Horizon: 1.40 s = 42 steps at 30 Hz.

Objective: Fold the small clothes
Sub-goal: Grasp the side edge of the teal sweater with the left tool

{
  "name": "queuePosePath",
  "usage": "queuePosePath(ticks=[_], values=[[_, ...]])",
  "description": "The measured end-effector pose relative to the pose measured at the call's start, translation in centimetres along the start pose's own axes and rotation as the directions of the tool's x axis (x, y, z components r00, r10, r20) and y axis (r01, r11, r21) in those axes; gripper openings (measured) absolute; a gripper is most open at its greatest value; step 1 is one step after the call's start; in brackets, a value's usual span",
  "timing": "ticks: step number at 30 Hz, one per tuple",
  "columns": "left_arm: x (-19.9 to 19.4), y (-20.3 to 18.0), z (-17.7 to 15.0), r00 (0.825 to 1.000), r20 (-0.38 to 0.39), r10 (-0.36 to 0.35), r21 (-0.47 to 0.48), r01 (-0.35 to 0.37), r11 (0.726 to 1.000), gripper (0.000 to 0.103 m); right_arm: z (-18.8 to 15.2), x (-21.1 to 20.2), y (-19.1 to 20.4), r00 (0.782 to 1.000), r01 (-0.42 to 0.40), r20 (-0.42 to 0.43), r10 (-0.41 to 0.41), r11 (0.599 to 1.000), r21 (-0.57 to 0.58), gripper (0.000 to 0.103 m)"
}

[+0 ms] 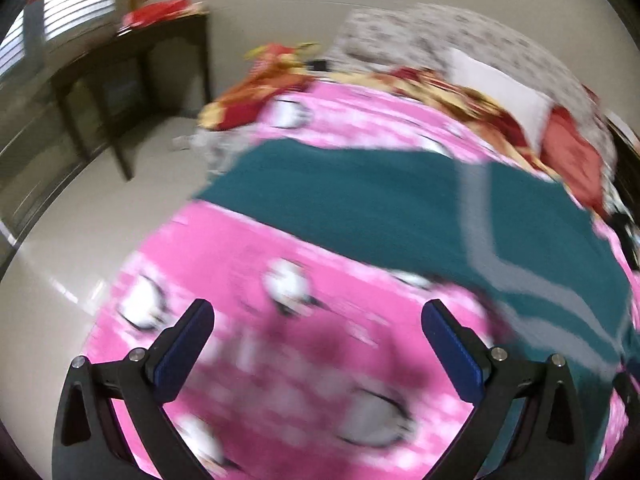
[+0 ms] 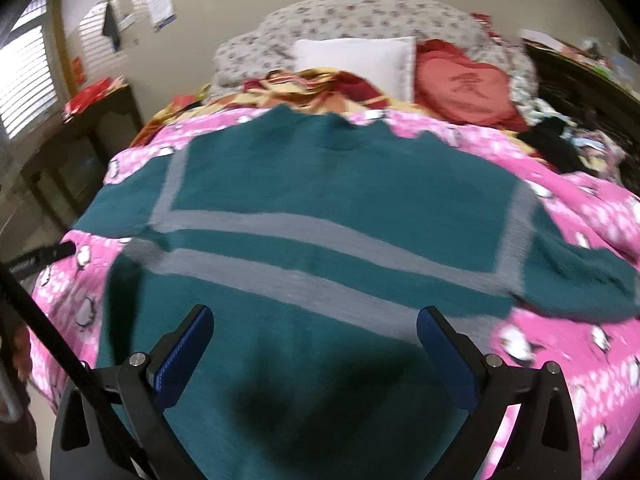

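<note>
A teal sweater with grey stripes lies spread flat on a pink penguin-print blanket, sleeves out to both sides. It also shows in the left wrist view, to the upper right. My right gripper is open and empty, above the sweater's lower body. My left gripper is open and empty, above the pink blanket, short of the sweater's left sleeve. Both views are motion-blurred.
At the head of the bed lie a white pillow, a red cushion, a floral duvet and a red-yellow blanket. A dark wooden table stands left of the bed. Dark clothes lie at the right.
</note>
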State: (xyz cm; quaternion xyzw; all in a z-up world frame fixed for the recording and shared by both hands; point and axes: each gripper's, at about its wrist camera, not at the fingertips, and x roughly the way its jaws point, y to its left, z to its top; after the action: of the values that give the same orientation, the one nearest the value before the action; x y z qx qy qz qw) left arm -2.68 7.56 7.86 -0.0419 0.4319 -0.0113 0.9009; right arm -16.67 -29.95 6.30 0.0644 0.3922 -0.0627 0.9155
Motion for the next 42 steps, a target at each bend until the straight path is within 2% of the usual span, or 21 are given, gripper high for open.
queuePosePath(ticks=[4,7,13,17,22,24,25,26,28,30,32,35,39,42], values=[[2.2,5.3,2.8,0.999,-0.041,-0.009,-0.122,0.004,0.993,0.103,1.0,2.5,2.5,0.998,-0.063,-0.021,0.062,0.998,-0.019,0.103],[3.5,7.0,3.7,0.997,-0.072,-0.032,-0.168,0.019,0.986,0.103,1.8,4.0,4.9,0.994,-0.106,-0.044,0.104,0.994,-0.037,0.103],[6.9,6.2,4.4,0.982,-0.139,-0.130,-0.214,0.098,0.972,0.103,3.2,6.0,10.2,0.986,-0.163,-0.067,0.155,0.979,-0.121,0.103],[8.7,6.1,5.2,0.985,-0.125,-0.120,-0.263,0.084,0.961,0.103,3.3,5.9,12.1,0.986,-0.161,-0.059,0.153,0.969,-0.186,0.103],[9.6,6.6,6.5,0.989,-0.053,-0.135,-0.332,0.110,0.937,0.101,3.3,5.9,11.7,0.987,-0.159,-0.056,0.151,0.971,-0.176,0.103],[9.9,6.2,7.1,0.988,-0.034,-0.149,-0.338,0.129,0.932,0.068,3.4,6.3,11.3,0.988,-0.152,-0.055,0.145,0.975,-0.162,0.103],[10.3,6.1,7.3,0.988,-0.046,-0.148,-0.343,0.124,0.931,0.042,3.5,6.5,11.0,0.989,-0.147,-0.058,0.139,0.978,-0.151,0.103],[10.8,6.1,7.4,0.987,-0.065,-0.145,-0.360,0.112,0.926,0.027,3.6,6.6,10.7,0.989,-0.144,-0.062,0.137,0.979,-0.143,0.103],[11.2,6.4,7.7,0.986,-0.057,-0.159,-0.390,0.124,0.912,0.013,3.6,6.7,10.0,0.988,-0.145,-0.063,0.139,0.982,-0.123,0.103],[10.7,6.4,8.0,0.986,-0.045,-0.163,-0.396,0.133,0.908,0.009,3.5,6.4,9.2,0.989,-0.144,-0.054,0.138,0.983,-0.111,0.103],[8.9,5.7,8.6,0.985,0.015,-0.172,-0.373,0.165,0.913,0.008,3.5,6.1,8.3,0.990,-0.135,-0.045,0.131,0.986,-0.097,0.103],[4.9,2.9,9.6,0.980,0.113,-0.162,-0.272,0.187,0.944,0.008,3.7,5.8,6.8,0.992,-0.126,-0.030,0.124,0.990,-0.059,0.103],[0.4,-3.4,10.1,0.962,0.198,-0.190,-0.085,0.210,0.974,0.008,3.9,5.2,4.4,0.993,-0.116,-0.008,0.116,0.993,0.004,0.103],[-2.1,-10.5,8.7,0.942,0.211,-0.262,0.122,0.241,0.963,0.007,4.0,4.9,2.5,0.996,-0.094,0.004,0.093,0.995,0.036,0.103]])
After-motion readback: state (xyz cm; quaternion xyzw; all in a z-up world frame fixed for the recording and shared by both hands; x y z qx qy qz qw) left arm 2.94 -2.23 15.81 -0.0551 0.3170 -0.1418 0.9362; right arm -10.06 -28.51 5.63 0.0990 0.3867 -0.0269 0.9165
